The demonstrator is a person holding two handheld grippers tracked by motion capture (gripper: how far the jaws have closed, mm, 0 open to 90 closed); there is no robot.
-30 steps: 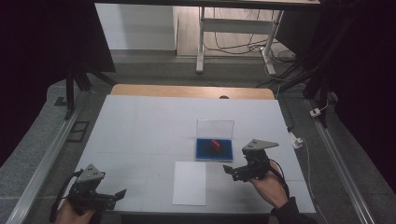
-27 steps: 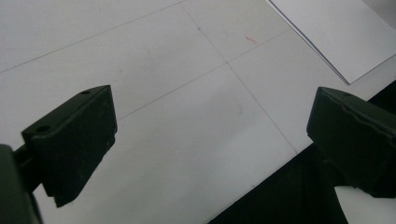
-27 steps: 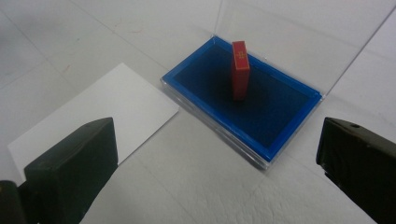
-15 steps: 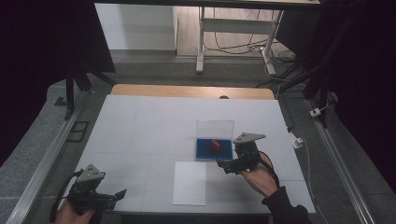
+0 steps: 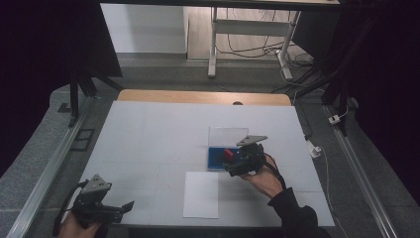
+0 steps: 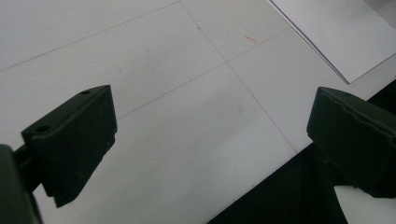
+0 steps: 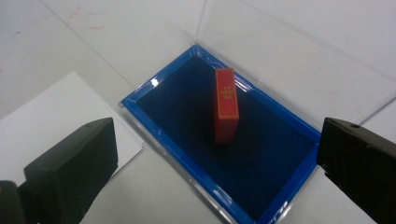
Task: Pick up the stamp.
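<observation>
Nothing is gripped yet: the right gripper (image 7: 219,154) hangs agape over the red stamp (image 7: 226,105) standing in its blue ink pad (image 7: 187,144); the left gripper (image 6: 210,140) idles, also agape, near the white paper sheet (image 5: 200,194); any stamping is undone.

Over the last second the right gripper (image 5: 236,161) has travelled from the lower right of the high view up and to the left, towards the middle of the frame. A second ago it sat to the right of the blue tray (image 5: 218,157), clear of it; half a second ago it had reached the tray's right edge; now it overlaps that edge and partly covers the red block (image 5: 228,153) inside. The hand (image 5: 265,179) and dark sleeve (image 5: 297,218) have followed, stretching farther up from the bottom edge. In the right gripper view its jaws stand wide apart, one on each side of the tray.
</observation>
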